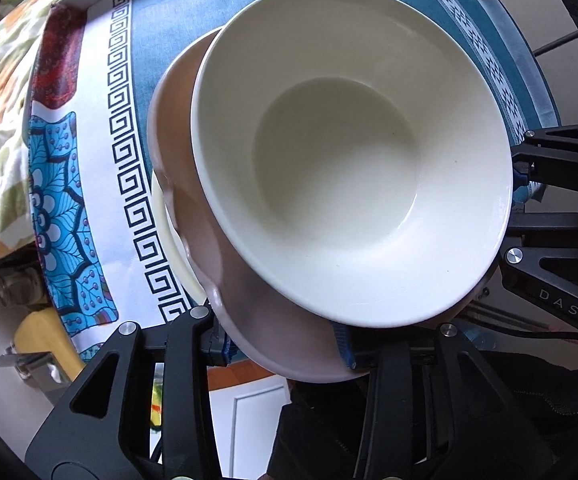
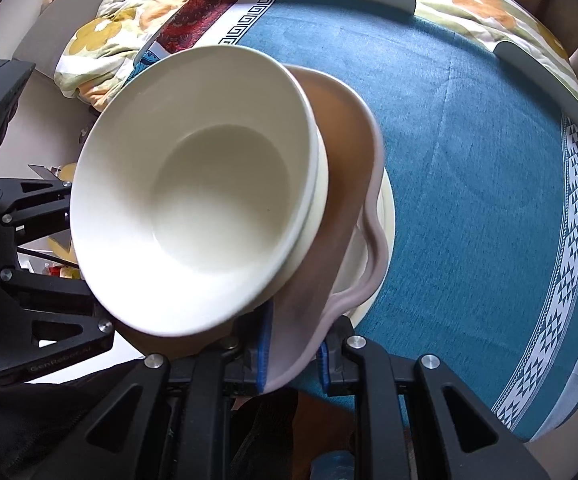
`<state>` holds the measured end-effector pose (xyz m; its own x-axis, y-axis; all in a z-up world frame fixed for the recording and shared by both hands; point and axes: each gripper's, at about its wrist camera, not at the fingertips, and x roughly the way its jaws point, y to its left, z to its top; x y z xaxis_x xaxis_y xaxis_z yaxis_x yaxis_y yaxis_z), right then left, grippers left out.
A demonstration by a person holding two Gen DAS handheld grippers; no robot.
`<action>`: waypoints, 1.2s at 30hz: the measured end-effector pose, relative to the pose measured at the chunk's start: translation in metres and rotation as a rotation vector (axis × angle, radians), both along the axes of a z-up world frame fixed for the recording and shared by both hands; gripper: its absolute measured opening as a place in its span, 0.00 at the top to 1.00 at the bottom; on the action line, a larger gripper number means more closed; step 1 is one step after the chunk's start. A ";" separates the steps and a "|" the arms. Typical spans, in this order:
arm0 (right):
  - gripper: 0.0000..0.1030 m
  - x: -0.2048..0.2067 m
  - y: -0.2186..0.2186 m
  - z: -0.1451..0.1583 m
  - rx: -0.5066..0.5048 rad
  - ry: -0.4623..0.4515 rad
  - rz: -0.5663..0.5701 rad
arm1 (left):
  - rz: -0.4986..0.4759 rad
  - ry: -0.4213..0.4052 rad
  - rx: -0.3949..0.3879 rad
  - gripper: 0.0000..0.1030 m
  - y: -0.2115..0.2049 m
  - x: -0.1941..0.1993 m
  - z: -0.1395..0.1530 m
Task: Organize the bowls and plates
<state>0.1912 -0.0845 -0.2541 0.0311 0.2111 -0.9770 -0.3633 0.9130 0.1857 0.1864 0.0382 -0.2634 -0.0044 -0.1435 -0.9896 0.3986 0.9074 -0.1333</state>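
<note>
Holding now: your right gripper (image 2: 293, 354) is clamped narrow on the near rim of the pink plate (image 2: 353, 168), at the bottom centre of the right wrist view.
Left tool: your left gripper (image 1: 283, 346) stands partly open, with the same plate's rim between the pads at the bottom centre of the left wrist view. The pads don't look to be pressing.
Stack: the cream bowl (image 1: 341, 152) sits on the pink plate and fills the middle of both views. A second bowl rim shows nested under it in the right wrist view.
Underneath: a cream plate (image 1: 169, 240) peeks out at the left, on the blue tablecloth (image 2: 469, 160).
Key relation: the stack runs up-frame from both sets of fingertips. It's round, so there's no long axis to line up.
Nearer hand: both are at the rim, but only your right has a bite.
Lifted or resting: I can't tell.
Watch: the bowls ride off-centre, so I'd judge a one-sided hold could tip them.
</note>
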 end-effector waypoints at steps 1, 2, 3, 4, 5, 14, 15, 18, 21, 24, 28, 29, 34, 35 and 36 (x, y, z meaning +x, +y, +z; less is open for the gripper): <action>0.83 -0.001 0.000 0.000 -0.002 -0.001 -0.001 | 0.002 0.006 -0.003 0.66 0.000 0.001 0.000; 0.83 0.000 0.001 0.000 -0.002 -0.002 -0.001 | 0.004 0.011 -0.006 0.65 0.001 0.001 0.001; 0.83 0.000 0.002 0.000 -0.002 -0.003 -0.003 | 0.006 0.013 -0.009 0.64 0.002 0.000 0.000; 0.83 0.000 0.001 0.000 0.000 -0.003 -0.007 | 0.007 0.016 -0.013 0.63 0.002 -0.001 0.001; 0.83 0.000 0.002 0.000 0.002 -0.002 -0.010 | 0.007 0.017 -0.016 0.63 0.003 0.000 0.002; 0.83 -0.002 0.000 0.001 -0.001 -0.004 -0.025 | 0.005 0.036 -0.020 0.60 0.007 0.001 0.004; 0.83 -0.002 0.000 0.001 -0.002 -0.004 -0.026 | 0.003 0.038 -0.019 0.60 0.007 0.002 0.005; 0.83 -0.004 -0.001 0.001 -0.003 -0.007 -0.031 | -0.017 0.040 -0.033 0.44 0.005 0.003 0.009; 0.83 -0.004 -0.001 0.001 -0.004 -0.006 -0.032 | -0.055 -0.031 -0.018 0.04 0.000 0.002 0.024; 0.83 -0.004 -0.002 0.003 -0.004 -0.008 -0.035 | -0.061 -0.029 -0.016 0.04 0.000 0.004 0.027; 0.83 -0.006 -0.005 0.008 -0.004 -0.011 -0.039 | -0.047 -0.030 -0.010 0.04 0.006 0.004 0.028; 0.83 -0.006 -0.006 0.010 -0.004 -0.008 -0.039 | -0.041 -0.029 -0.014 0.04 0.008 0.004 0.029; 0.51 -0.012 -0.006 0.020 -0.020 -0.012 -0.024 | -0.045 -0.052 -0.016 0.04 0.011 -0.003 0.040; 0.48 -0.014 -0.006 0.022 -0.030 -0.021 -0.019 | -0.047 -0.058 -0.016 0.04 0.012 -0.006 0.042; 0.44 -0.016 -0.007 0.024 -0.035 -0.029 -0.018 | -0.048 -0.065 -0.016 0.04 0.012 -0.008 0.044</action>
